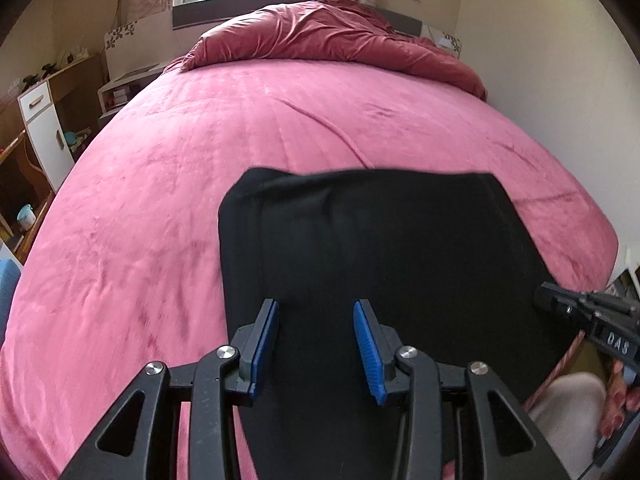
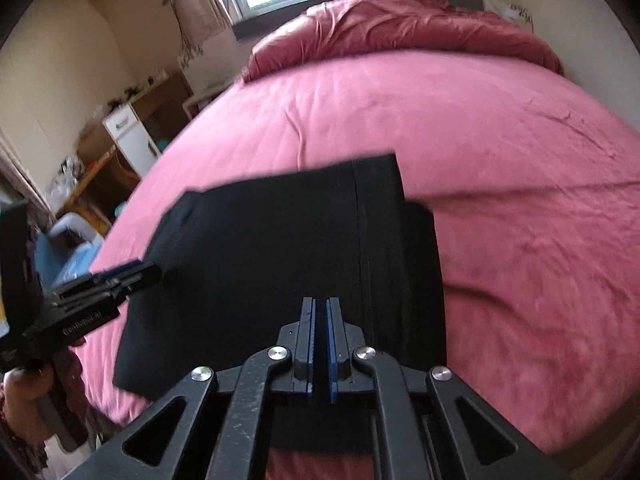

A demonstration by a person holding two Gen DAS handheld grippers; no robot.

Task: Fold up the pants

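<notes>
Low and centre in both views, the black pants (image 1: 384, 240) lie folded into a flat rectangle on the pink bed (image 1: 160, 200), near its front edge. Left hand-held gripper (image 1: 316, 344): blue pads apart, released, over the near end of the cloth. Right hand-held gripper (image 2: 321, 344): pads clenched together; whether cloth is pinched, cannot tell. Bare bedspread runs to the crumpled duvet (image 1: 320, 36) at the top. Right view alone shows a seam line and a lower layer protruding on the right.
</notes>
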